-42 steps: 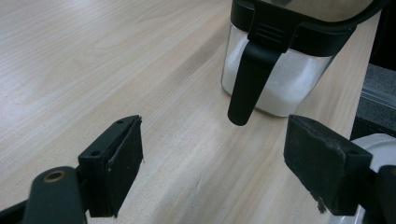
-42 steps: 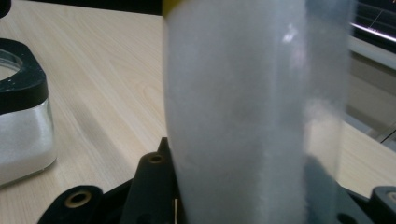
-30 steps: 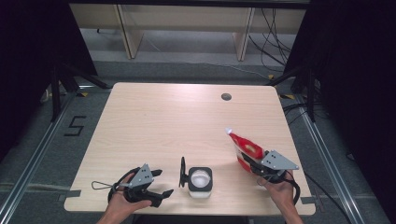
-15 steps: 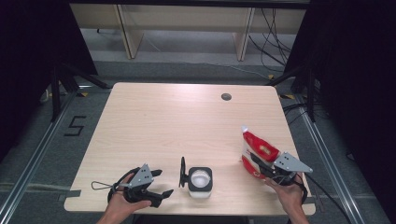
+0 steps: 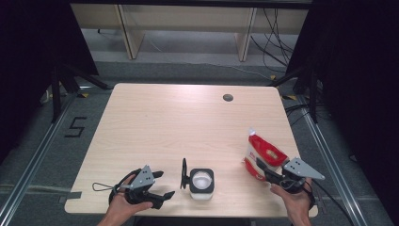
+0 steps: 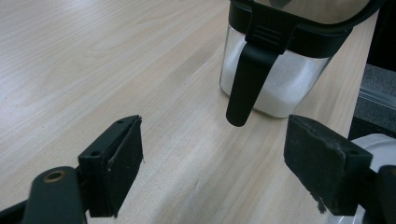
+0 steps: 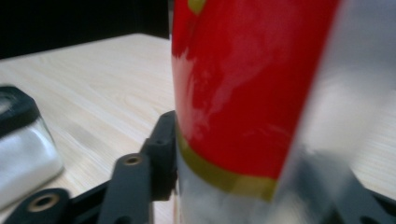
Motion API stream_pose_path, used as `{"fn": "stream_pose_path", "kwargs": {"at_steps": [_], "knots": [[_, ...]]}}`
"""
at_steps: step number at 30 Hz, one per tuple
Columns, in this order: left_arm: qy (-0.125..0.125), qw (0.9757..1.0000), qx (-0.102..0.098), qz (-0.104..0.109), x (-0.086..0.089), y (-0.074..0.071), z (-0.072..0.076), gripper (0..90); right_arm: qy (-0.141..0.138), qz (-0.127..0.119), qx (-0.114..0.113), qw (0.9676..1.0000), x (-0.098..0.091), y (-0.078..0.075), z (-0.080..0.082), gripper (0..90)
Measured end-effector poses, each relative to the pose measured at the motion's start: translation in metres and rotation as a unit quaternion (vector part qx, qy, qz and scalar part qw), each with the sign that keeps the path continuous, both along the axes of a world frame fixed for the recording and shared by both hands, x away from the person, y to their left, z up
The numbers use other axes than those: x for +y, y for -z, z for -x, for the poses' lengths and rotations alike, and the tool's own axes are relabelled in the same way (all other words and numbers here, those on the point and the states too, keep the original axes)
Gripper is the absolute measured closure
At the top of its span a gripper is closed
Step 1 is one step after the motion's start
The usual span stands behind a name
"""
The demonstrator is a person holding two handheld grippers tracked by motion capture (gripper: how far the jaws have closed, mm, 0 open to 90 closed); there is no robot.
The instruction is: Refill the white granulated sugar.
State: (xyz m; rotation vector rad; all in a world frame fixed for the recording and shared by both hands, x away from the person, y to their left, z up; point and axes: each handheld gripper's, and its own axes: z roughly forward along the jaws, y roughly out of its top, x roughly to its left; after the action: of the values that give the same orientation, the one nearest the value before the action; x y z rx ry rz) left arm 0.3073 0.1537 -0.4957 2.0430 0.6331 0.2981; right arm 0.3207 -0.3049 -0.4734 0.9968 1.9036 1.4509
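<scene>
Step in hand: the person seems to be setting the red pouch (image 5: 261, 157) down upright at the right side of the bench (image 5: 179, 122), after work with the container.
Right claw (image 5: 264, 170): its jaws have just been opening; in the right gripper view the pouch (image 7: 252, 93) stands between them, the left jaw is close against its side, and the other jaw is blurred, so a firm pinch cannot be confirmed.
Pouch: it stands near the right edge of the bench, a little tilted, its top cut open and well apart from the container.
Left claw (image 5: 162, 184): spread wide and empty, resting low near the front edge, just left of the container.
Container (image 5: 201, 182): a clear box with white powder, its black lid (image 5: 184, 173) flipped up at the left side; in the left gripper view the lid tab (image 6: 245, 81) hangs in front of the jaws.
How to do it well: the right claw should spread fully and draw straight back, not sideways, so the pouch is not pulled over.
Risk: the open top could spill if the pouch tips.
Likely next: the left claw may push the lid shut.
</scene>
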Motion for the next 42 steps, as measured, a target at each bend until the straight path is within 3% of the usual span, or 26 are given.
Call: {"fn": "stream_pose_path", "kwargs": {"at_steps": [1, 3, 5, 6, 7, 8, 10, 12, 13, 14, 16, 17, 18, 19, 20, 22, 25, 26, 32, 34, 35, 36, 38, 39, 41, 42], "knots": [[-0.01, 0.9999, 0.009, 0.005, -0.001, 0.0, 0.001, 19.3, 0.0, 0.007, 0.006, 1.0, -0.001, -0.002, 0.003, 48.6], [-0.01, 0.9998, 0.009, 0.014, -0.002, 0.001, 0.002, 19.3, 0.009, 0.007, -0.001, 0.9999, -0.001, -0.001, 0.008, 45.0], [-0.007, 0.9999, 0.012, 0.006, -0.001, 0.0, 0.001, 19.3, 0.017, 0.004, 0.006, 0.9998, -0.003, -0.002, 0.012, 41.5], [-0.005, 1.0, 0.004, 0.001, -0.001, 0.0, 0.001, 19.3, 0.025, -0.001, 0.018, 0.9995, -0.001, -0.003, 0.015, 40.6], [-0.007, 1.0, 0.006, 0.001, -0.001, 0.0, 0.001, 19.3, 0.016, -0.002, 0.011, 0.9998, -0.001, -0.002, 0.015, 39.4], [0.003, 1.0, 0.003, -0.001, 0.0, 0.0, 0.0, 19.3, 0.027, 0.009, 0.005, 0.9996, -0.001, -0.002, 0.016, 38.1], [0.001, 1.0, -0.003, -0.002, 0.0, 0.0, -0.001, 19.3, 0.031, 0.007, 0.01, 0.9994, -0.001, -0.003, 0.019, 37.2], [-0.009, 0.9999, 0.009, 0.006, 0.0, 0.0, 0.0, 19.3, 0.038, 0.005, 0.01, 0.9992, -0.001, -0.004, 0.022, 35.2], [-0.008, 0.9999, 0.007, 0.004, 0.0, 0.0, 0.0, 19.3, 0.043, 0.0, 0.019, 0.9989, 0.0, -0.003, 0.024, 33.9], [-0.008, 0.9999, 0.006, 0.011, 0.0, 0.0, 0.0, 19.3, 0.036, 0.009, 0.005, 0.9993, -0.003, -0.003, 0.023, 33.5], [-0.009, 0.9998, 0.007, 0.014, -0.001, 0.0, 0.001, 19.3, 0.04, 0.003, 0.015, 0.9991, -0.003, -0.002, 0.028, 32.3], [-0.006, 0.9999, 0.006, 0.007, 0.0, -0.001, 0.001, 19.3, 0.037, 0.015, 0.021, 0.999, -0.005, -0.003, 0.03, 31.4], [-0.005, 0.9999, 0.005, 0.013, 0.0, -0.001, 0.001, 19.3, 0.052, 0.005, 0.029, 0.9982, -0.003, -0.003, 0.034, 30.3], [-0.011, 0.9998, 0.007, 0.017, -0.001, -0.002, 0.002, 19.3, 0.047, 0.011, 0.017, 0.9987, -0.005, -0.002, 0.033, 29.0], [-0.011, 0.9998, 0.007, 0.013, 0.0, -0.003, 0.002, 19.3, 0.046, 0.016, 0.024, 0.9985, -0.006, -0.002, 0.034, 28.2], [-0.005, 0.9999, 0.001, 0.014, 0.001, -0.004, 0.0, 19.3, 0.045, 0.005, 0.023, 0.9987, -0.006, -0.001, 0.035, 27.2], [-0.014, 0.9998, 0.007, 0.013, 0.002, -0.004, 0.001, 19.4, 0.049, 0.003, 0.03, 0.9984, -0.007, -0.002, 0.039, 26.2], [-0.014, 0.9998, 0.007, 0.013, 0.002, -0.004, 0.001, 19.4, 0.054, 0.008, 0.02, 0.9983, -0.007, -0.001, 0.04, 25.7], [-0.009, 0.9996, 0.009, 0.024, 0.001, -0.008, 0.003, 19.6, 0.059, 0.011, 0.035, 0.9976, -0.007, 0.001, 0.047, 24.7], [-0.009, 0.9992, 0.017, 0.035, 0.0, -0.008, 0.004, 19.7, 0.059, 0.012, 0.036, 0.9976, -0.007, 0.001, 0.049, 24.7], [-0.008, 0.9992, 0.021, 0.032, 0.0, -0.01, 0.004, 19.7, 0.057, 0.025, 0.036, 0.9974, -0.007, 0.0, 0.05, 24.6], [-0.006, 0.9986, 0.027, 0.045, -0.001, -0.011, 0.005, 19.7, 0.062, 0.02, 0.043, 0.997, -0.007, 0.0, 0.052, 24.5], [-0.003, 0.9985, 0.026, 0.049, -0.002, -0.013, 0.006, 19.8, 0.062, 0.022, 0.046, 0.9968, -0.007, 0.0, 0.054, 24.6], [0.003, 0.9992, 0.014, 0.036, -0.001, -0.016, 0.005, 19.9, 0.062, 0.016, 0.055, 0.9964, -0.005, 0.0, 0.057, 24.6], [-0.003, 0.9988, 0.018, 0.045, -0.001, -0.018, 0.006, 19.9, 0.051, 0.031, 0.037, 0.9975, -0.006, 0.001, 0.056, 24.4], [-0.002, 0.9988, 0.016, 0.046, 0.0, -0.018, 0.006, 19.9, 0.06, 0.021, 0.053, 0.9965, -0.004, 0.0, 0.06, 24.4]]}}
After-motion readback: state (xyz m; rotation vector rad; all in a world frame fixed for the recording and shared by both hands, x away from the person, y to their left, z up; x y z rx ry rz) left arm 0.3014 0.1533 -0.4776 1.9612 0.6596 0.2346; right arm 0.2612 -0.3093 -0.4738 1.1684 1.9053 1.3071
